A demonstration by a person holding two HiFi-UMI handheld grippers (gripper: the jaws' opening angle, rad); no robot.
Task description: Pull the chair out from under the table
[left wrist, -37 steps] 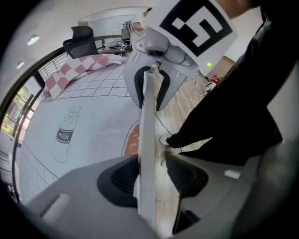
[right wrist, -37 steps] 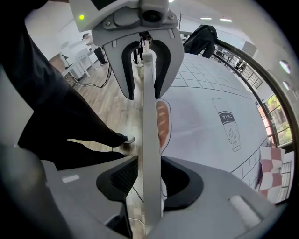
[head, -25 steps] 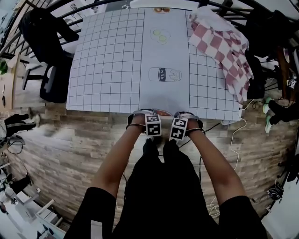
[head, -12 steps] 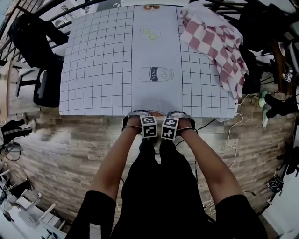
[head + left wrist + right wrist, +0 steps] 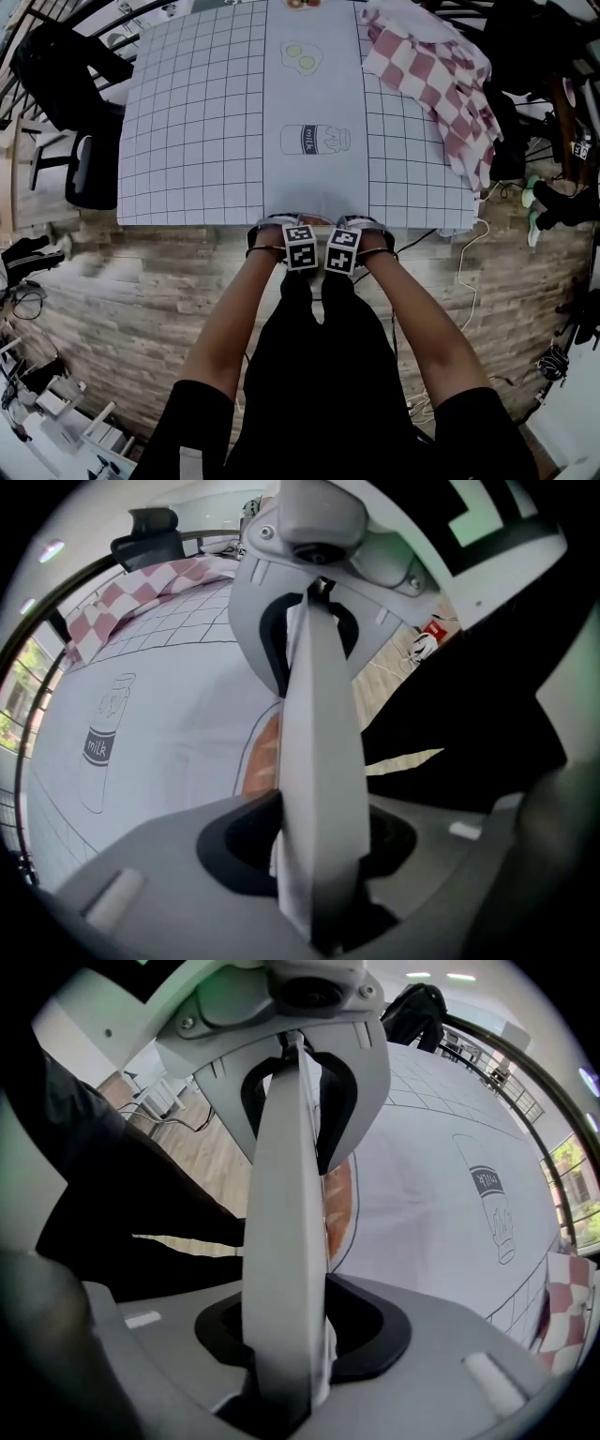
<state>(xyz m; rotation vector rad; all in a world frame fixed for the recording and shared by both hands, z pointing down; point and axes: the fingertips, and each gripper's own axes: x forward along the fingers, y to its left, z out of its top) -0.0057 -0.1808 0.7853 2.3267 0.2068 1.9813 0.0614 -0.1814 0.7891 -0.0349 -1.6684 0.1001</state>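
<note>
Overhead, chair unseen at table [image 5: 187, 112] edge.

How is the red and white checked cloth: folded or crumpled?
Crumpled: the red and white checked cloth lies bunched, hanging over the edge of the gridded table.

Floor [image 5: 112, 309]: pale wood-look planks under you. Table [image 5: 187, 141] ahead of you, with a white grid cloth over it. Black office chair [image 5: 89, 173] at its left edge. Curved dark railing [image 5: 89, 578] beyond. Window [image 5: 572, 1176] shows greenery and daylight. Ceiling strip lights [image 5: 459, 976] are on. White cable [image 5: 480, 234] trails on the floor to your right.
</note>
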